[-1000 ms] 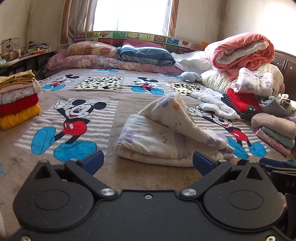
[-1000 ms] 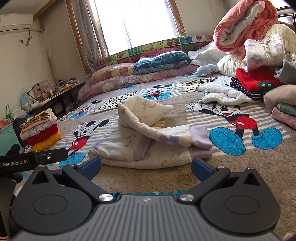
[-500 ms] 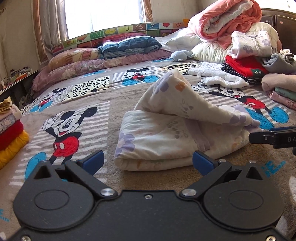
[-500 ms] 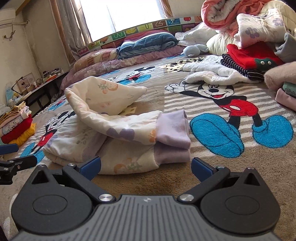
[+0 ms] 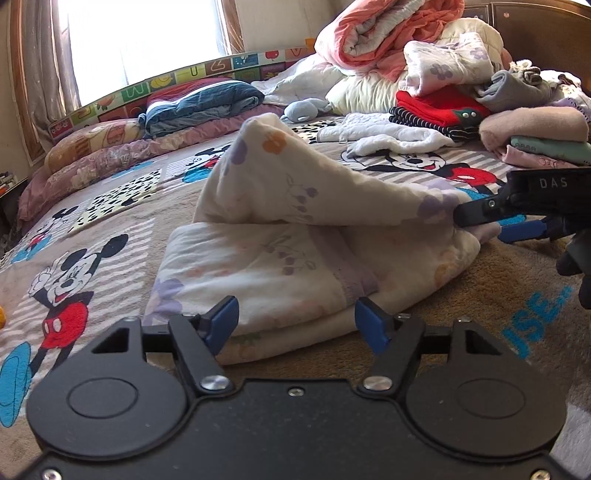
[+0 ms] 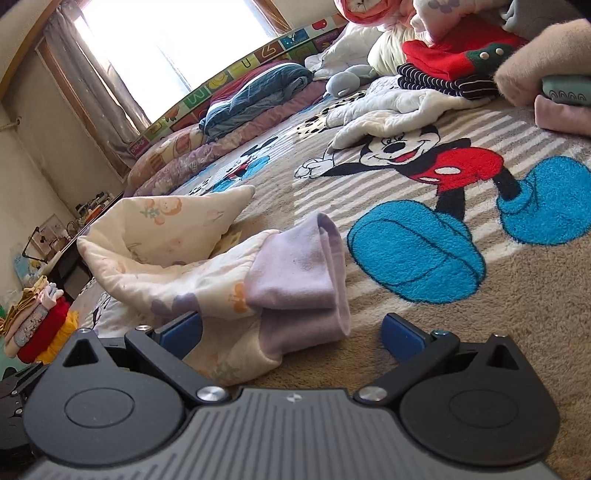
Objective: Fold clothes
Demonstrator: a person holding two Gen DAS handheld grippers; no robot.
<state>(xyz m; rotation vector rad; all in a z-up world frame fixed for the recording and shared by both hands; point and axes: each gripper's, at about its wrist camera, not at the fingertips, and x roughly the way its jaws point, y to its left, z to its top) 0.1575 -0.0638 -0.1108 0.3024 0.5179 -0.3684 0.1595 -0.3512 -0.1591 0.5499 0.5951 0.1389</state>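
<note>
A cream floral garment (image 5: 280, 258) with lilac cuffs (image 6: 295, 280) lies partly folded on the Mickey Mouse blanket (image 5: 66, 280), one flap standing up in a peak. My left gripper (image 5: 297, 325) is open with its blue pads at the garment's near folded edge, the cloth between them. My right gripper (image 6: 291, 334) is open around the lilac cuff end. In the left wrist view the right gripper (image 5: 480, 221) sits at the garment's right end.
A stack of folded clothes (image 6: 37, 332) stands at the bed's left edge. Unfolded and folded clothes (image 5: 480, 107) and quilts (image 5: 388, 33) pile at the right. Pillows (image 5: 147, 136) line the headboard. A white garment (image 6: 388, 107) lies spread beyond the Mickey print.
Both grippers have moved forward and down onto the garment. The left one has narrowed its opening around the near edge; the right one now straddles the cuff end.
</note>
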